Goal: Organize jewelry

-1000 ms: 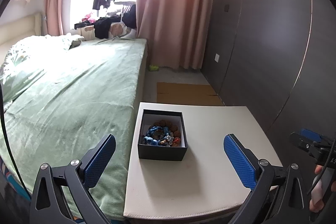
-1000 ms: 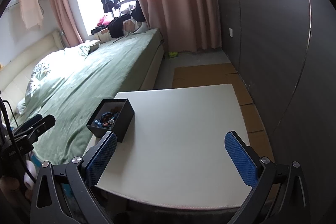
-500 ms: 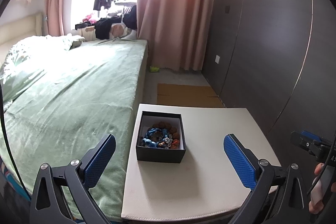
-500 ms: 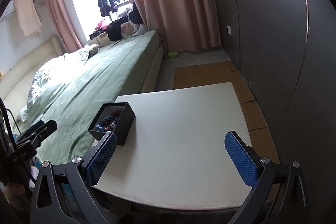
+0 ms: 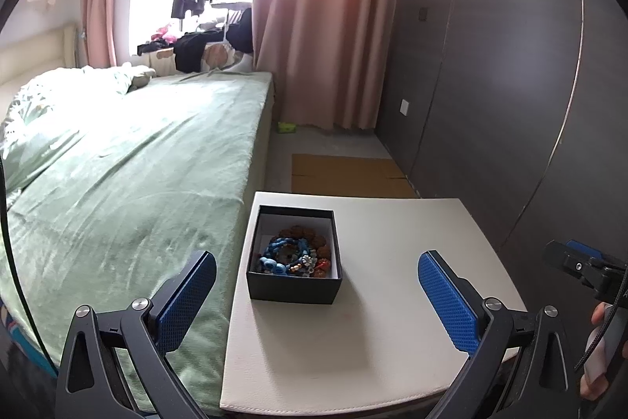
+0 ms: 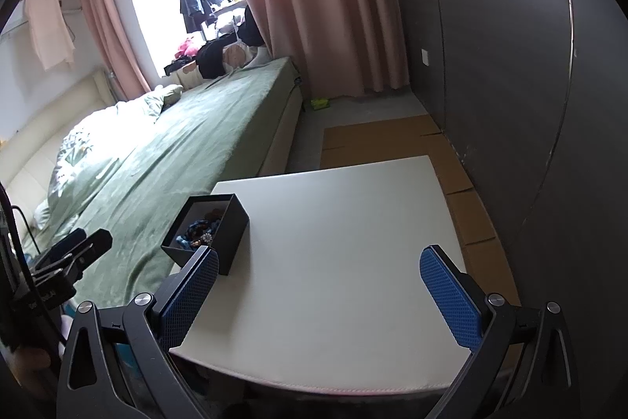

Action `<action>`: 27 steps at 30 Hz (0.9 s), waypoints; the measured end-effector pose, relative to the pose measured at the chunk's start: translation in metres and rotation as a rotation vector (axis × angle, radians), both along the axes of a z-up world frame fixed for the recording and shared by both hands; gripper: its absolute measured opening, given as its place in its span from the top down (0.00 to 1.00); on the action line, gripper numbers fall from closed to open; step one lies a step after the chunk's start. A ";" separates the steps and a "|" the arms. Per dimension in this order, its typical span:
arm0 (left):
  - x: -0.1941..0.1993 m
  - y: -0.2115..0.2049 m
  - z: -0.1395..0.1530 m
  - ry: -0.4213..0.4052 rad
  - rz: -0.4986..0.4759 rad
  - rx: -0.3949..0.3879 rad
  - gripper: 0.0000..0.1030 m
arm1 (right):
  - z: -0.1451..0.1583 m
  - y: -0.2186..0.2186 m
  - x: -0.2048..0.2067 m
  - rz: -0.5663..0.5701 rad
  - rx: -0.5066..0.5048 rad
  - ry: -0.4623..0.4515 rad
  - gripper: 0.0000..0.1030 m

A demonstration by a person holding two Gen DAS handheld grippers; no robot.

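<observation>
Bedroom, green bed (image 5: 129, 175) beside white table (image 5: 373, 321), jewelry box (image 5: 294, 254) on it, both hand-held grippers spread

— What is carried by the white table (image 5: 392, 321)?
— A black box (image 5: 294, 285) is set on its left part, near the edge beside the bed (image 5: 137, 163). Beaded jewelry (image 5: 296, 256) is held inside.

jewelry (image 5: 295, 256) in box (image 5: 293, 288) | box on table (image 5: 392, 321) | bed (image 5: 137, 183) left
</observation>
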State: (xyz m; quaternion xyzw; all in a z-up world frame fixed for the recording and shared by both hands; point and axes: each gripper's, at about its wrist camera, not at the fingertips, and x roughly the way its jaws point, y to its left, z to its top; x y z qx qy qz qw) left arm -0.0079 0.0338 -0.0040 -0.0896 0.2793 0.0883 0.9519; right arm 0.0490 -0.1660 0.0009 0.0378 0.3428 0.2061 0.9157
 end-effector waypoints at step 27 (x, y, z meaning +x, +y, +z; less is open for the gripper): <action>0.009 -0.001 -0.009 0.035 0.001 0.008 0.00 | -0.005 -0.004 0.006 0.001 -0.024 0.018 0.00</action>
